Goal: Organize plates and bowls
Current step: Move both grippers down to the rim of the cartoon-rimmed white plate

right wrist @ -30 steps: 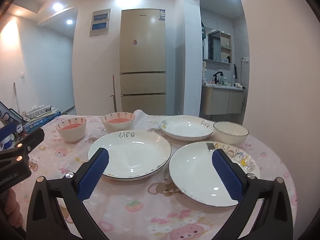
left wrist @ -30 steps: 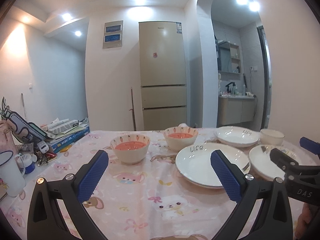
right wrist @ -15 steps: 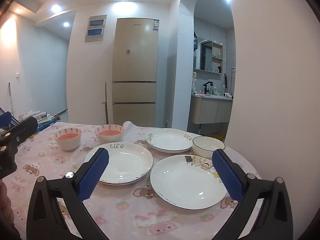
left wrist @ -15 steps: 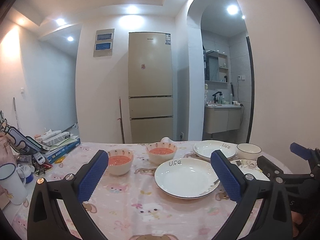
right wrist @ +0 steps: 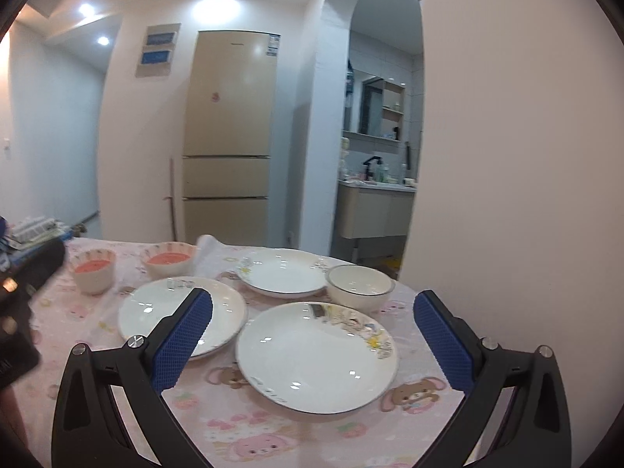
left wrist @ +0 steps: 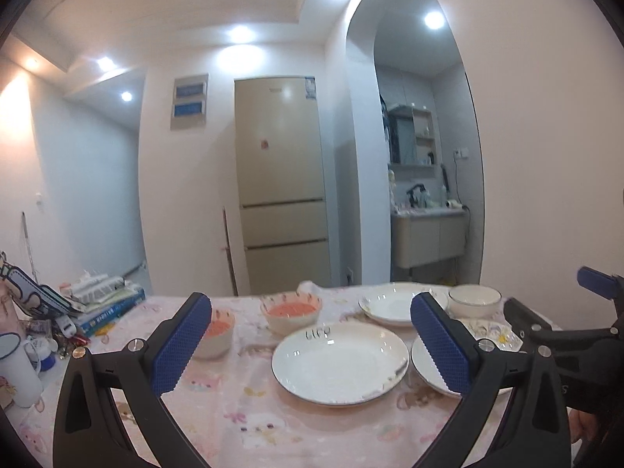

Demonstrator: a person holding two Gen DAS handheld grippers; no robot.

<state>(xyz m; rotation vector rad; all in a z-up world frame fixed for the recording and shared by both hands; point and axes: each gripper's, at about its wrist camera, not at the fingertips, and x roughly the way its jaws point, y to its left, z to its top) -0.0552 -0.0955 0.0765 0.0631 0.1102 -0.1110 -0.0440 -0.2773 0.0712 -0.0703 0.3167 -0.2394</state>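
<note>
Three white plates lie on a pink cartoon tablecloth: a "life" plate (left wrist: 341, 360) (right wrist: 175, 314), a cartoon-edged plate (right wrist: 316, 355) (left wrist: 429, 370) to its right, and a far plate (right wrist: 284, 271) (left wrist: 390, 304). A white bowl (right wrist: 358, 286) (left wrist: 474, 300) sits at the far right. Two pink-patterned bowls with red insides (left wrist: 290, 314) (left wrist: 218, 335) (right wrist: 167, 263) (right wrist: 93, 273) stand at the left. My left gripper (left wrist: 312, 345) hovers open in front of the "life" plate. My right gripper (right wrist: 312, 339) hovers open above the cartoon-edged plate. Nothing is held.
Books (left wrist: 105, 304), a white mug (left wrist: 17, 370) and small clutter crowd the table's left edge. A beige fridge (left wrist: 280, 187) and an arched doorway to a washroom stand behind. The wall runs close along the table's right side.
Both grippers have drawn back and risen from the table, so the dishes look smaller and farther away. Both stay open. No dish has moved.
</note>
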